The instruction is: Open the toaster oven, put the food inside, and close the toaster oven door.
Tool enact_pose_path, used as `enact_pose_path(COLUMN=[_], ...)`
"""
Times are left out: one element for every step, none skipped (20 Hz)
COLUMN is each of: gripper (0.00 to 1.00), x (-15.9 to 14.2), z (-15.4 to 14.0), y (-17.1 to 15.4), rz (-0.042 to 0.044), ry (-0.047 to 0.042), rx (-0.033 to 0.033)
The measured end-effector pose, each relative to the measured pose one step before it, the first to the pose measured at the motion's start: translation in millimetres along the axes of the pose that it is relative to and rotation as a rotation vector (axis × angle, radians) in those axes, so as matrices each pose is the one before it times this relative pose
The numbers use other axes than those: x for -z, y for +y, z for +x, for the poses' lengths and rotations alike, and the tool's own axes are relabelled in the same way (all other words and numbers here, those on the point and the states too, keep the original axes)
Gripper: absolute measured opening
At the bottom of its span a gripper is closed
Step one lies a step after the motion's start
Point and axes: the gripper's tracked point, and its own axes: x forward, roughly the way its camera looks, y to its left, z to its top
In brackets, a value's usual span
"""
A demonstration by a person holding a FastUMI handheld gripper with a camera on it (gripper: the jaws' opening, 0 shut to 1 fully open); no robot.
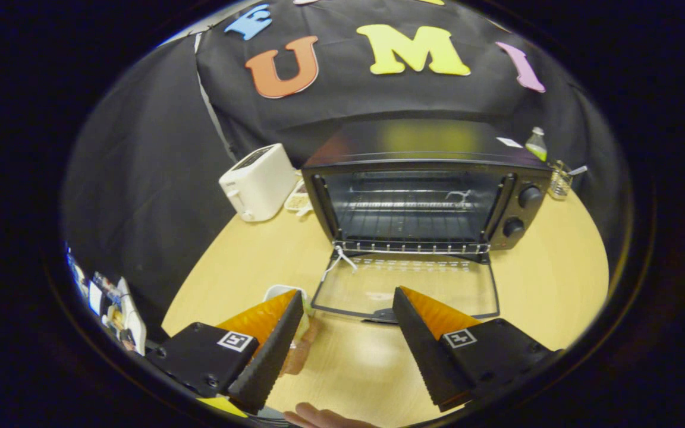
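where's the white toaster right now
In the gripper view, the white toaster stands on the table just left of the open toaster oven, well beyond the open, empty tool.

Position: we ride on the gripper, above the table, near the oven.
Facing: we look forward and down along its spread, empty fingers, into the oven's open front.

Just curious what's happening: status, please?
Gripper open, holding nothing. Oven door down, rack bare. Food on table behind one finger. Path clear.
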Motion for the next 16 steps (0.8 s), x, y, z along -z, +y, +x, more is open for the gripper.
enact_pose_path(gripper=[1.0,1.0,1.0,1.0,1.0,1.0,0.99,0.97,0.94,0.92,0.9,0.88,0.85,0.83,0.81,0.81], x=[4.43,4.96,5.96,9.76,7.05,4.51,1.54,-2.46,2.02,3.12,3.86,6.63,3.92,4.28,1.76,2.43], z=[0.4,2.31,4.24,2.08,2.75,5.52,3.26,3.01,6.2,2.63,3.95,5.94,4.88,5.48,3.48,4.9], y=[7.81,8.77,5.51,-1.56,-1.38,3.15,1.35,0.3,-2.74,0.74,2.72,3.89,5.22,3.88,1.3,0.78], rz=[0.02125,0.02744,0.02449,0.0108,0.00589,-0.00611,-0.00672,0.00199,0.00096,0.00478,0.00355,0.01028,0.01026,0.00475,-0.00936,-0.01172], ry=[0.05423,0.05624,0.0637,0.07225,0.0552,0.04216,0.02103,-0.01156,0.0101,0.01139,0.03076,0.02951,0.02427,0.01977,0.01133,0.00168], rx=[-0.04688,-0.05564,-0.03404,0.00452,-0.00951,-0.03815,-0.02409,-0.01176,0.00292,-0.01077,-0.02379,-0.03157,-0.03744,-0.02327,-0.00498,0.00698])
